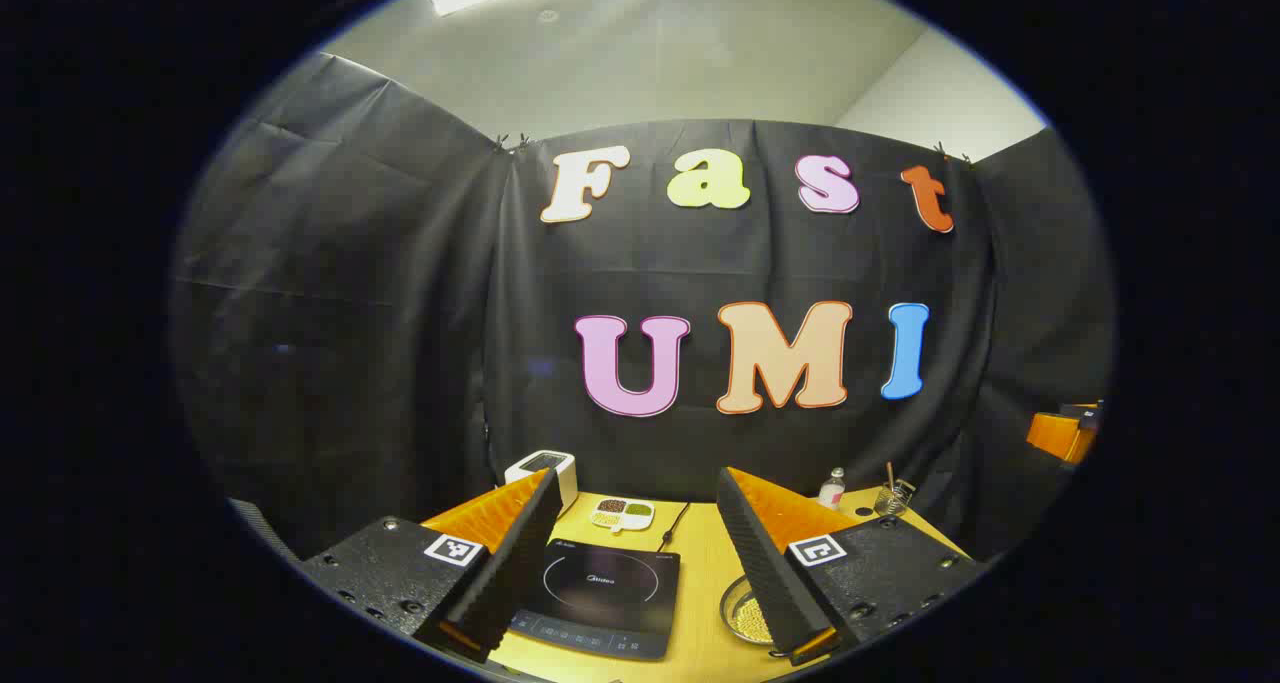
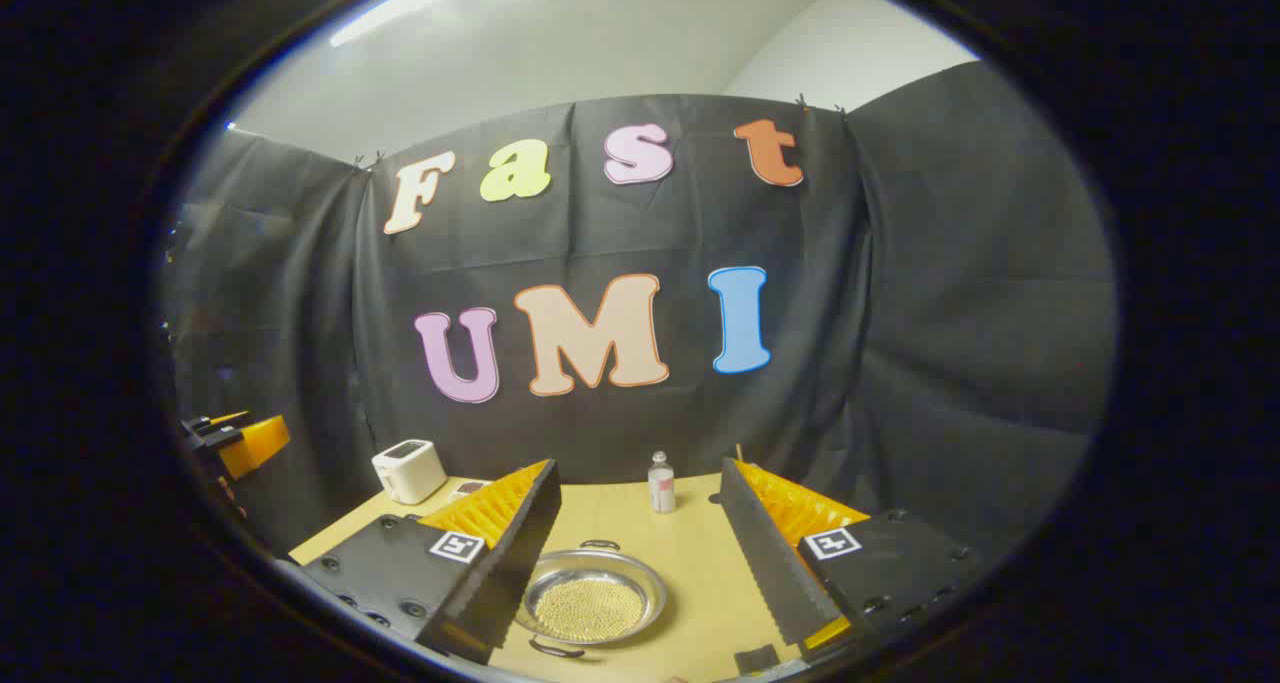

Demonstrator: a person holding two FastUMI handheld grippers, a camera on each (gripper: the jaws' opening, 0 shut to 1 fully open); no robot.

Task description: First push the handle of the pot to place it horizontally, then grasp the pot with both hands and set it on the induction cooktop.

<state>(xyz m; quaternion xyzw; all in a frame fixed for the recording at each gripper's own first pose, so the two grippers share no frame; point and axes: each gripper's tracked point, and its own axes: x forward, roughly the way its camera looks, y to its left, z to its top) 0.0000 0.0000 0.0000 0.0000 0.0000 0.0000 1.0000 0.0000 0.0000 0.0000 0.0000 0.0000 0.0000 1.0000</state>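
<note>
A shallow metal pot with small pale beads inside sits on the wooden table. One handle is at its far rim and one at its near rim. My right gripper hovers open above the pot, its fingers on either side. In the left gripper view the black induction cooktop lies flat on the table, with the pot partly hidden to its right behind a finger. My left gripper is open above the cooktop, holding nothing. The other gripper shows at the far right edge, the left gripper at the far left.
A white appliance stands at the table's back left. A small clear bottle stands at the back centre. A white divided dish of grains and a cable lie behind the cooktop. A glass with sticks is at the back right.
</note>
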